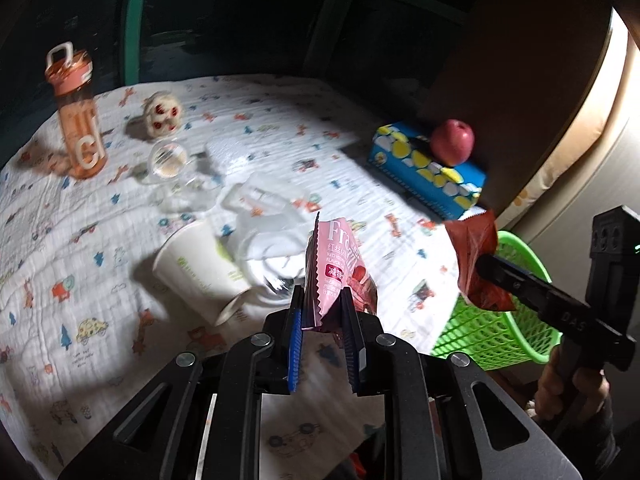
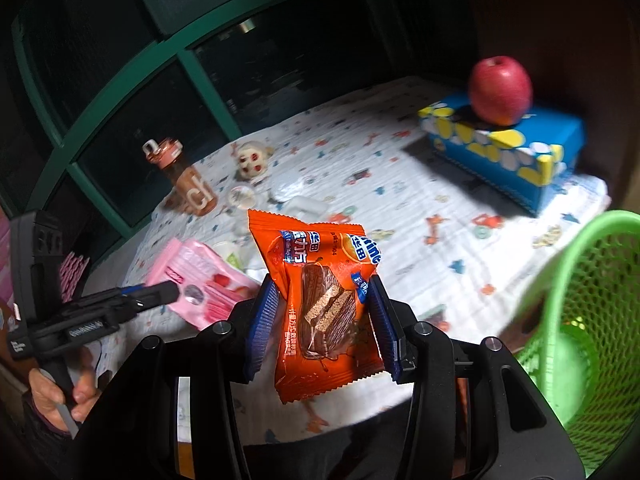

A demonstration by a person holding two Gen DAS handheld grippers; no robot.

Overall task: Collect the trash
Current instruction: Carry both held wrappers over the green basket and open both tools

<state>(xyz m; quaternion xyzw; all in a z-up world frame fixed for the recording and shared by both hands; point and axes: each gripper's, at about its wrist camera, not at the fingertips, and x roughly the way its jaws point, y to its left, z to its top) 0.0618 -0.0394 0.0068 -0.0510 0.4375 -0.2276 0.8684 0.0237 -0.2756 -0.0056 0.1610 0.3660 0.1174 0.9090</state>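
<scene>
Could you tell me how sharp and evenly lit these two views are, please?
Left wrist view: paper cup and clear plastic nearby are motion-smeared, corners dark, a glare strip at right. Right wrist view: orange wrapper sharp, green basket edge and apple soft, background very dark; fisheye bends the window frame.

Pink crinkled plastic snack wrapper [image 1: 336, 268] with serrated edges and white lettering: upright, pinched at lower edge, off the cloth. Orange foil wrapper [image 2: 326, 308] printed with a chocolate wafer bar: upright, slightly crumpled, gripped at both sides, near the basket. Green plastic mesh basket [image 2: 592, 320]: at table edge, right side. White paper cup [image 1: 200, 272]: tipped over on cloth.
</scene>
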